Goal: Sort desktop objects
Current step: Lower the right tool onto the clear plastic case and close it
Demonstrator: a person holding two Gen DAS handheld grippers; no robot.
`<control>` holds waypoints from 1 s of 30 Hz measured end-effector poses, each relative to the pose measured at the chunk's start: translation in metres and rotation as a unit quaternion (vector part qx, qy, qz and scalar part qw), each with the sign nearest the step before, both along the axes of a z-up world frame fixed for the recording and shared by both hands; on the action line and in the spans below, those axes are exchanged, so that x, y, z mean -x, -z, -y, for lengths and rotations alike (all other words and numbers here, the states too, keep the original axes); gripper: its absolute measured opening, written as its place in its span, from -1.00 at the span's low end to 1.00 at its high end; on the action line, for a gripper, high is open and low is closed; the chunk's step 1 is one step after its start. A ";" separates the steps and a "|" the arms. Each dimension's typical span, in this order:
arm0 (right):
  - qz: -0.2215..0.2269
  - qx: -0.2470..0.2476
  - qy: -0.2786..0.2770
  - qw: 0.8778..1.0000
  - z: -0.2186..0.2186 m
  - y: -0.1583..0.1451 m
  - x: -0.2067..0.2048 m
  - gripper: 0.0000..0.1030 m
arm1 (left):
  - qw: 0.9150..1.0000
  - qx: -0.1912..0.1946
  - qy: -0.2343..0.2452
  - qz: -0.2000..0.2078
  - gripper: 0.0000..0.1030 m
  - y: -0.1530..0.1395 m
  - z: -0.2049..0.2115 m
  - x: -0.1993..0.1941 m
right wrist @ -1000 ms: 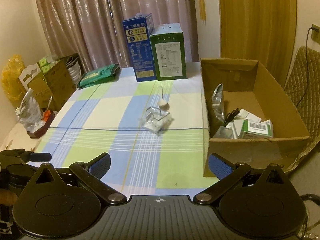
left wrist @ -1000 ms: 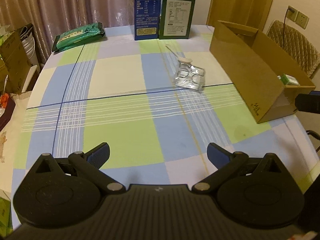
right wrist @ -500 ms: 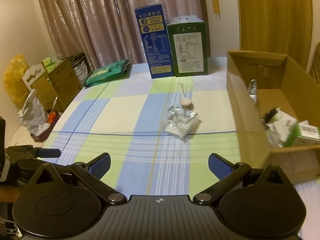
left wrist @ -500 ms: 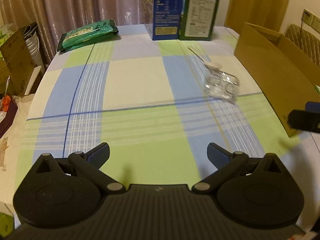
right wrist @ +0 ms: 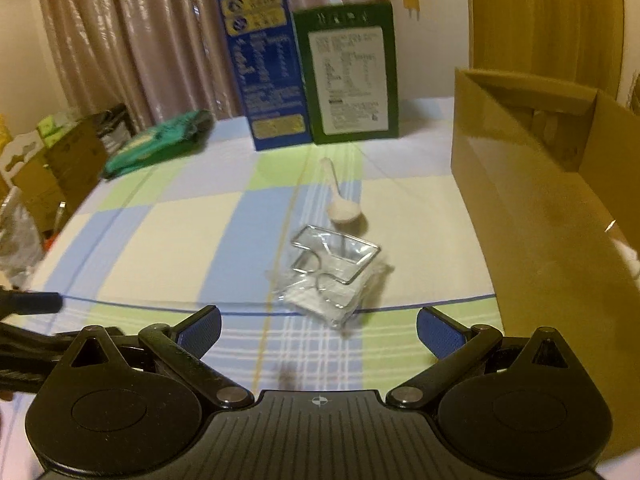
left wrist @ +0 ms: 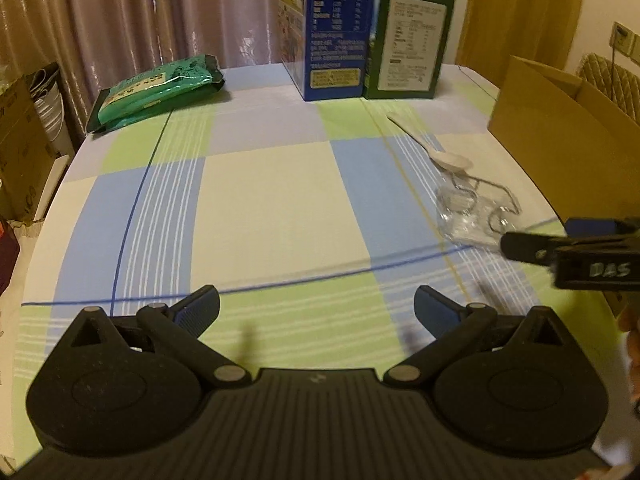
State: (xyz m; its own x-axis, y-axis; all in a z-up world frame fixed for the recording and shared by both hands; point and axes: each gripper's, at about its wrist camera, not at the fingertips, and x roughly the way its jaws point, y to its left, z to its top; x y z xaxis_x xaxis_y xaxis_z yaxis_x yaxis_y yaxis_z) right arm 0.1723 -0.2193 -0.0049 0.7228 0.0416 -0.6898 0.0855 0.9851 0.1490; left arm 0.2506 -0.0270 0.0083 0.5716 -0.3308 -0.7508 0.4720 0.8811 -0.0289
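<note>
A clear plastic blister pack (right wrist: 334, 276) lies on the checked tablecloth, with a white plastic spoon (right wrist: 338, 196) just beyond it. My right gripper (right wrist: 318, 328) is open and empty, low over the cloth right in front of the pack. The same pack (left wrist: 476, 212) and spoon (left wrist: 436, 148) show at the right of the left wrist view. My left gripper (left wrist: 316, 308) is open and empty over the middle of the table. A green foil packet (left wrist: 156, 88) lies at the far left. A blue carton (left wrist: 330, 28) and a green carton (left wrist: 412, 40) stand at the back.
An open cardboard box (right wrist: 552, 184) stands on the right, close to the pack. Cardboard boxes and bags (right wrist: 52, 160) crowd the floor left of the table. Curtains hang behind the table. The right gripper's finger (left wrist: 560, 244) reaches into the left wrist view from the right.
Both grippers have moved forward and lower over the table. The right one has closed in on the blister pack and now shows well inside the left view. Both stay open.
</note>
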 end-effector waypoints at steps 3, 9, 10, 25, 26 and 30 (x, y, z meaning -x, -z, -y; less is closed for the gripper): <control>0.000 -0.002 0.000 1.000 0.000 0.010 -0.015 0.96 | 1.000 0.005 -0.011 0.002 0.97 0.000 -0.002 -0.009; 0.007 0.000 0.001 1.000 0.001 0.025 -0.041 0.96 | 0.999 0.001 -0.034 0.001 0.97 0.006 -0.009 -0.018; 0.008 0.003 0.003 1.000 0.001 0.028 -0.044 0.96 | 0.999 0.001 -0.036 0.001 0.97 0.006 -0.009 -0.018; 0.006 0.040 0.026 0.999 -0.009 0.043 -0.070 0.92 | 0.999 0.009 -0.044 -0.002 0.97 0.014 -0.008 -0.031; 0.005 0.040 0.028 0.999 -0.008 0.044 -0.070 0.91 | 0.999 0.012 -0.048 -0.004 0.97 0.016 -0.009 -0.034; 0.006 0.040 0.030 0.999 -0.006 0.043 -0.073 0.85 | 0.998 0.015 -0.058 -0.002 0.97 0.020 -0.009 -0.041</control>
State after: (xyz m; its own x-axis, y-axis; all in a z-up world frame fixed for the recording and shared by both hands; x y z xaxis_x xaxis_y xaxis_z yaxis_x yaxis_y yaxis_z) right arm 0.2449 -0.2129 -0.0481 0.7308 -0.0576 -0.6802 0.1441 0.9870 0.0712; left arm 0.2918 -0.0177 -0.0120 0.6038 -0.2857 -0.7442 0.3668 0.9284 -0.0588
